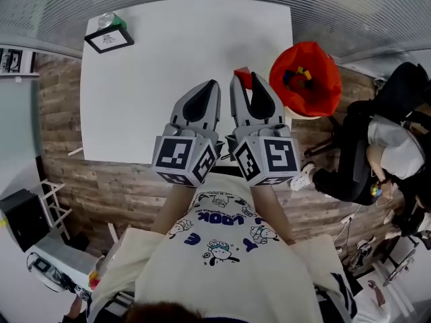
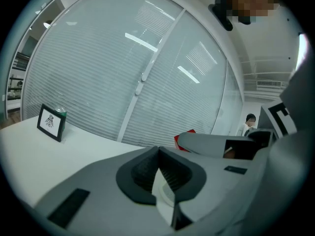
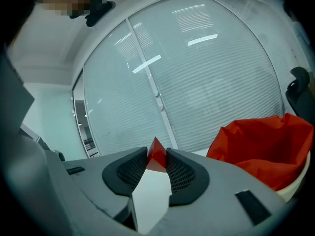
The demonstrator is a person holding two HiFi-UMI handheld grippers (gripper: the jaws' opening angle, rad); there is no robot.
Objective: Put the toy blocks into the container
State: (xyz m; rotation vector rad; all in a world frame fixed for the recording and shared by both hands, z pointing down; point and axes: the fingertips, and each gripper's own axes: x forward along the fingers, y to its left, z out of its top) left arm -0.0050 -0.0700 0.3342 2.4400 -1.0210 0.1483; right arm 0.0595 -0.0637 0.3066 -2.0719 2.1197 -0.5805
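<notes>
**Hazards.** The white table (image 1: 168,73) is shown from above, with the red-lined container (image 1: 323,96) set at its 2 o'clock edge. Whether the container rests on the table or beside it cannot be told. The left gripper (image 2: 157,154) is clenched on nothing, its jaws pressed together. The right gripper (image 3: 156,163) is clamped on a red toy block (image 1: 242,77), which is held above the table at 9 o'clock of the container, near its rim. The block is pinched only by the pad tips, on a pointed piece, so a slip or twist in transit is judged possible. A release made short of the rim would probably drop the block onto the table or past its edge. The lining is soft and crumpled, so it could be folded over the opening if brushed by a jaw.

**Contents.** A few small coloured blocks (image 1: 297,79) are seen low inside the container. Their number cannot be made out.
</notes>
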